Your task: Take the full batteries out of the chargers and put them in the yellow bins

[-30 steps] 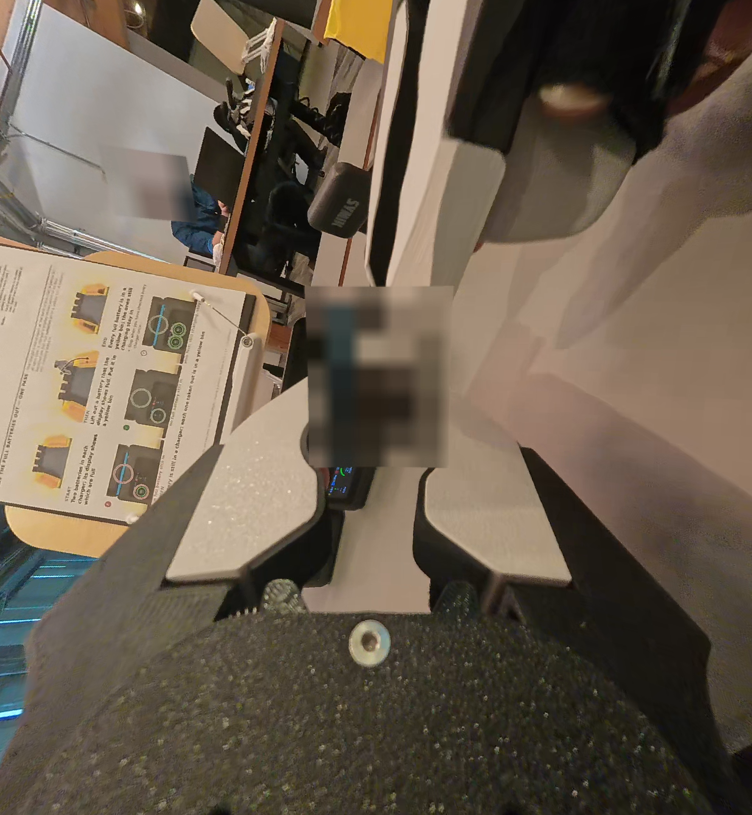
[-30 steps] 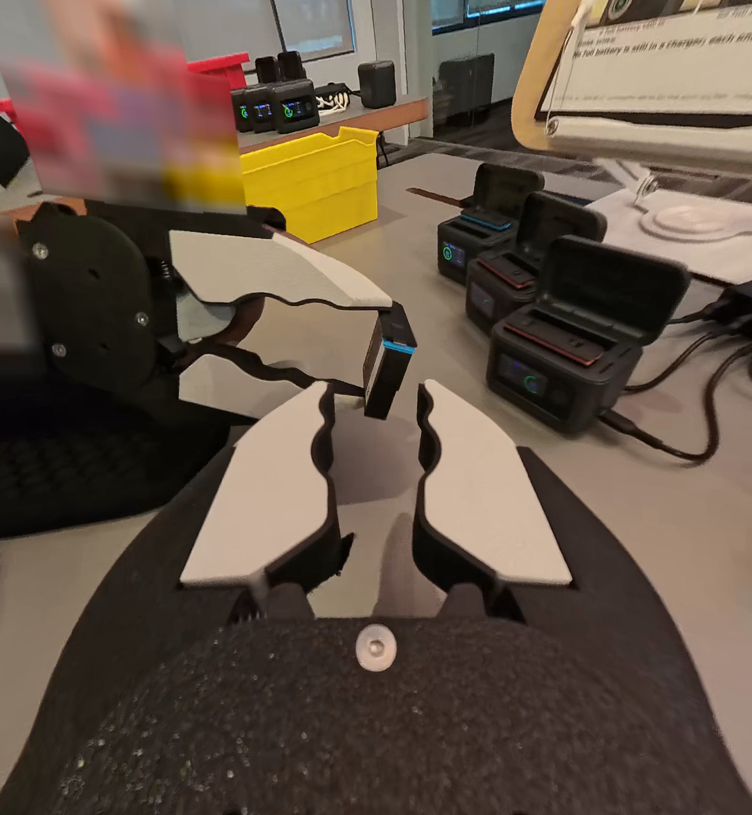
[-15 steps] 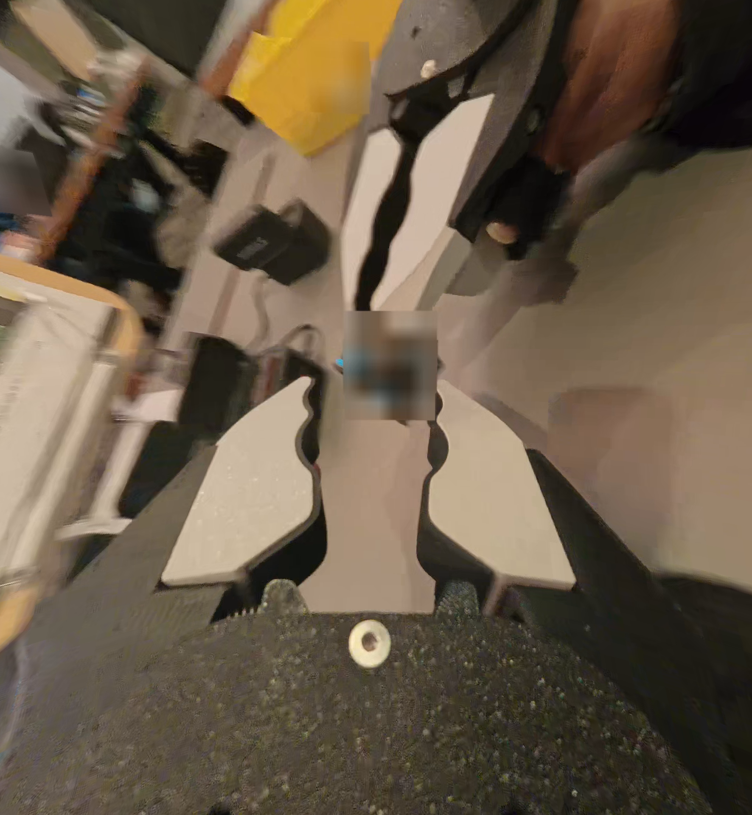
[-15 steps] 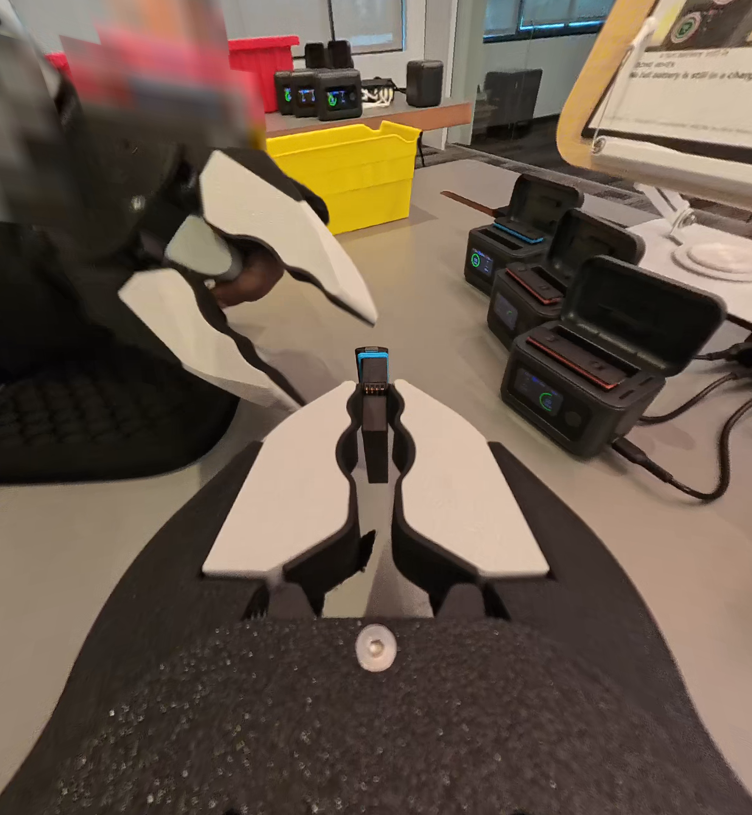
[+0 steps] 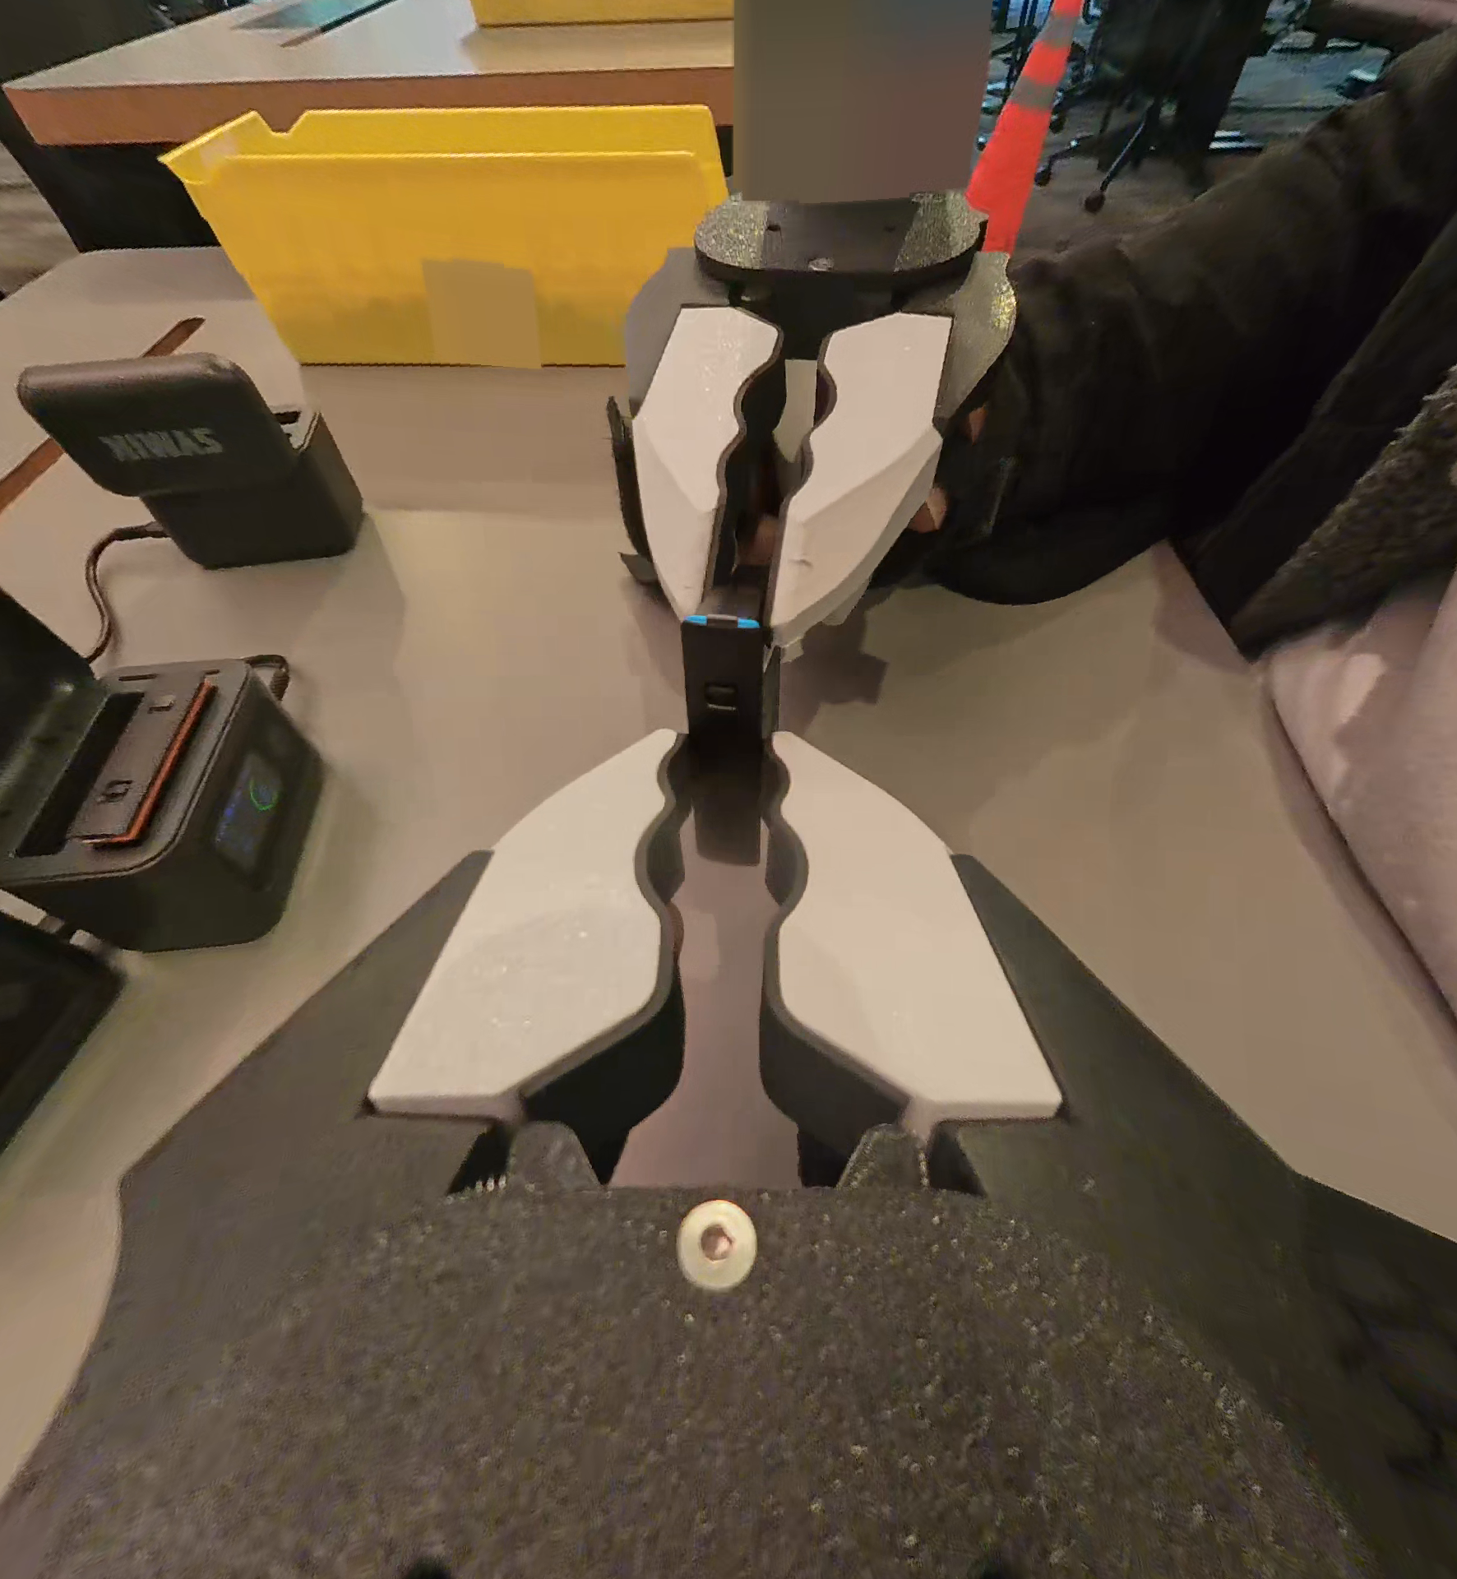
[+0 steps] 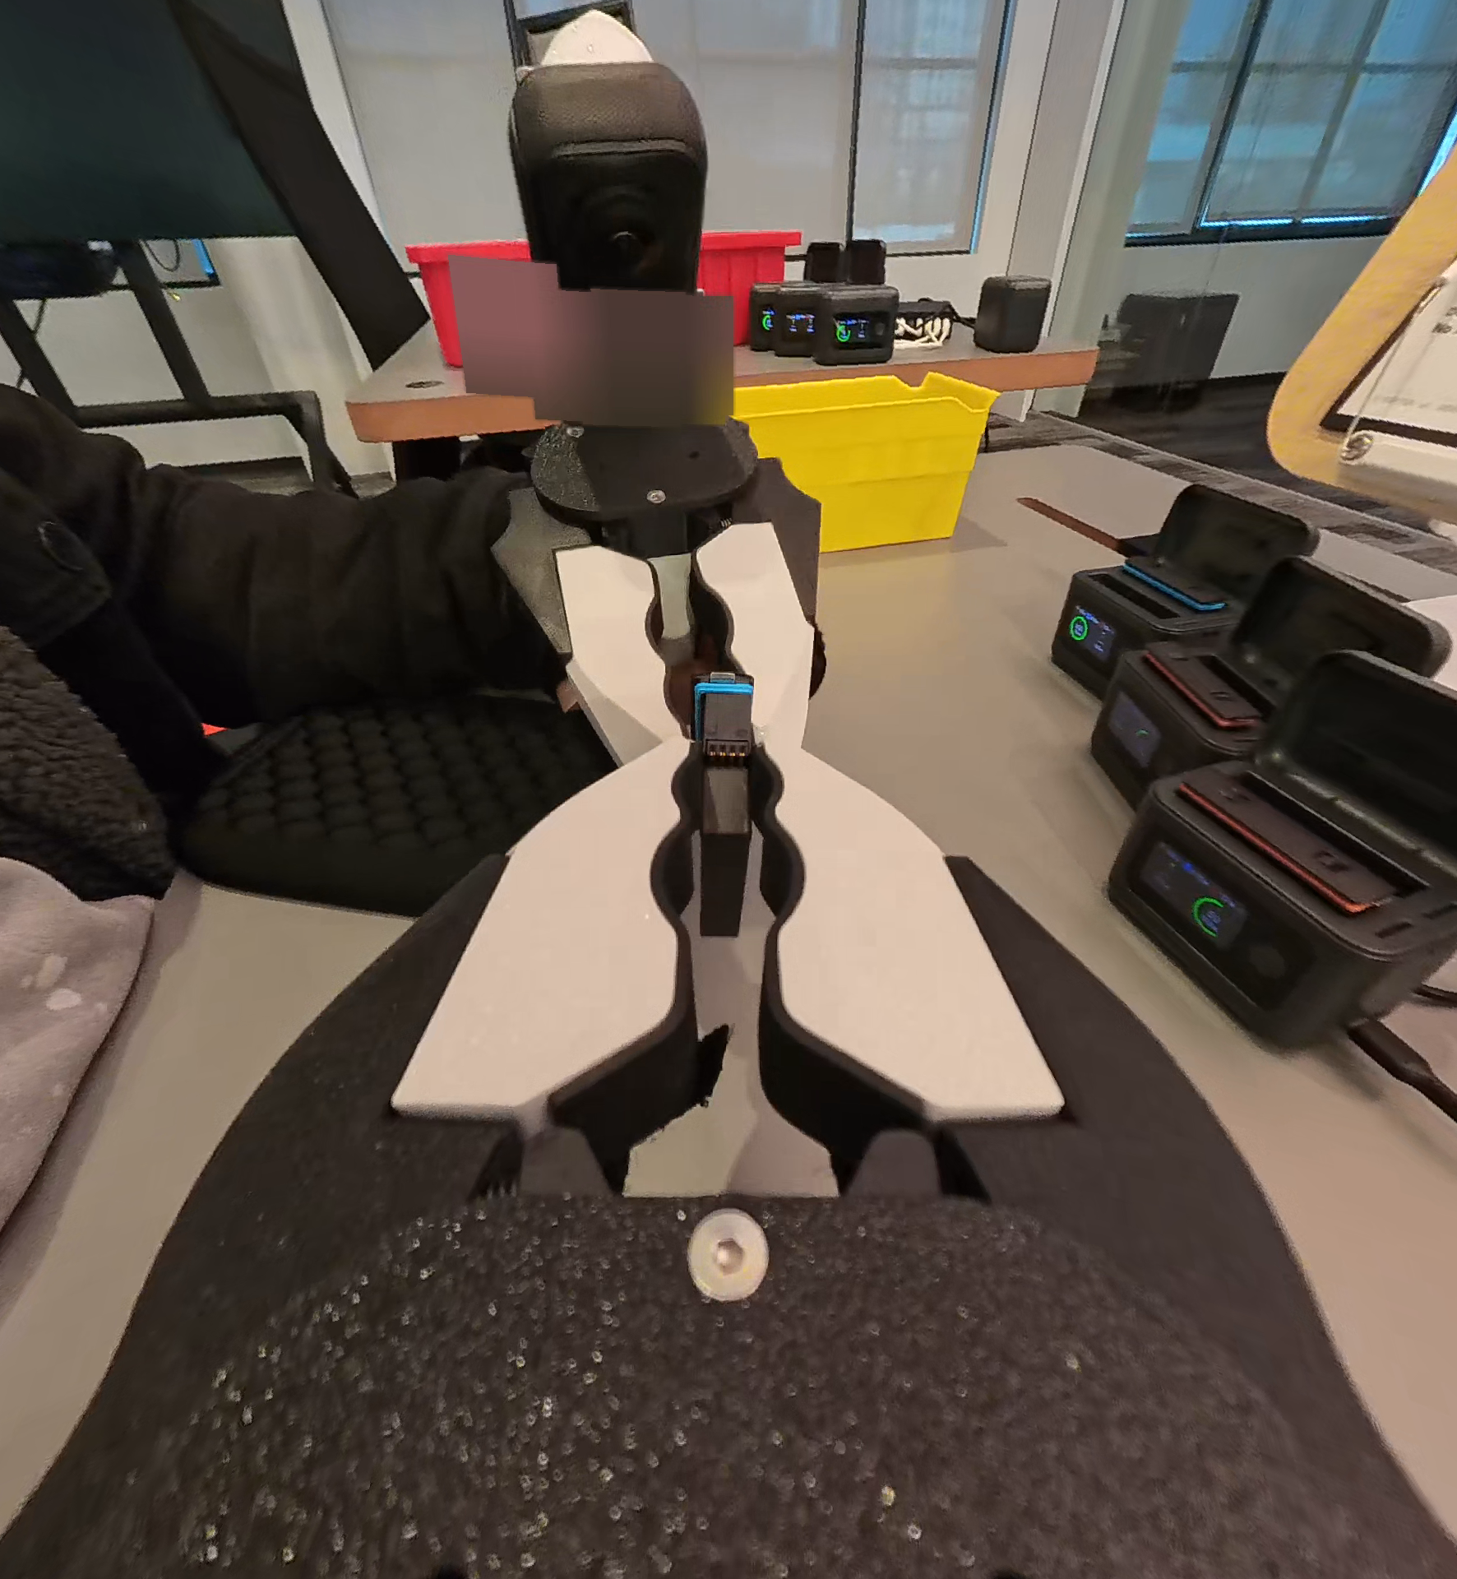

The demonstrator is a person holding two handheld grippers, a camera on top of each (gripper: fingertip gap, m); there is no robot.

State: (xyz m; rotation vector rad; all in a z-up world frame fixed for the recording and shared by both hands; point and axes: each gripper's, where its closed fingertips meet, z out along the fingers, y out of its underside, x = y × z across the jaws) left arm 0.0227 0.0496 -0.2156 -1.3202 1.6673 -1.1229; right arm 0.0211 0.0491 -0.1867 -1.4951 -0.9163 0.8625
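A black battery with a blue band (image 5: 723,683) stands upright above the grey table, blue end on top. My left gripper (image 5: 723,752) and my right gripper (image 6: 721,769) face each other, fingertip to fingertip, and both are shut on this battery (image 6: 721,718). The right gripper (image 5: 738,611) also shows in the left wrist view, closed on the battery's far side. A yellow bin (image 5: 452,256) stands behind them on the table and shows in the right wrist view (image 6: 870,461). Three open chargers stand in a row: two with orange-banded batteries (image 6: 1297,906) (image 6: 1178,718), and the farthest with a blue-banded one (image 6: 1135,615).
A person's dark sleeves (image 5: 1220,384) reach in from the side. A black cushion (image 6: 383,786) lies by the table edge. Charger cables (image 6: 1434,1102) trail on the table. An instruction board (image 6: 1391,342) stands behind the chargers. A red bin (image 6: 742,265) and more chargers (image 6: 828,325) sit on a far table. My two grippers' fingertips are within a few centimetres of each other.
A second ago my left gripper held the battery between the open right fingers. The right shut on it, the left opened and drew off, then swung round and closed on it again.
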